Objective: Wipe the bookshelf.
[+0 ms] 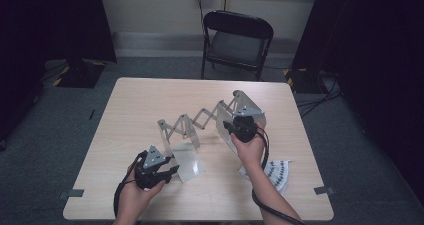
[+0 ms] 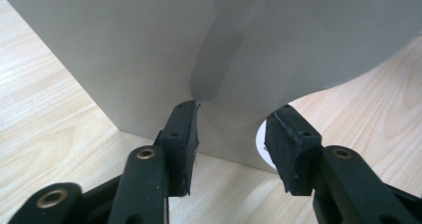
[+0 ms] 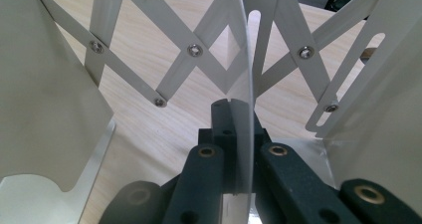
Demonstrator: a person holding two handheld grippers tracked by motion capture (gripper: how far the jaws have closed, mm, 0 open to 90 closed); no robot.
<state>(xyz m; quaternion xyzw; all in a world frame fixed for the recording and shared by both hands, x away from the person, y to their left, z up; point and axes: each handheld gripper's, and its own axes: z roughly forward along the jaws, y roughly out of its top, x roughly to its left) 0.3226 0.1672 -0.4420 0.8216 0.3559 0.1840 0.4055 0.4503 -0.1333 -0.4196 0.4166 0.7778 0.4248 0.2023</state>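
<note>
The expanding metal file rack (image 1: 210, 122) stands on the table (image 1: 125, 110), its scissor lattice (image 1: 200, 117) partly stretched between the upright divider plates; my right hand-held gripper (image 1: 231, 127) pinches the thin edge of one divider plate (image 3: 244, 84) near the right end, jaws pressed together on it; my left hand-held gripper (image 1: 172, 171) sits at the near-left plate (image 1: 187, 162), its jaws part-spread on either side of that plate's edge, not yet pressing as far as I can tell. I judge the work about midway: one end is gripped, the other grip is not yet made, and the pulling or folding of the rack is left to do. The right gripper view shows the rivets (image 3: 195, 50) and crossed bars close up, and the plate's edge running between my pads; the left gripper view shows the flat grey plate (image 2: 149, 50) and its curved cut-out over the wood; the high view gives the whole rack, a folding chair (image 1: 237, 40) beyond the table, and some papers (image 1: 277, 172) by my right forearm.
</note>
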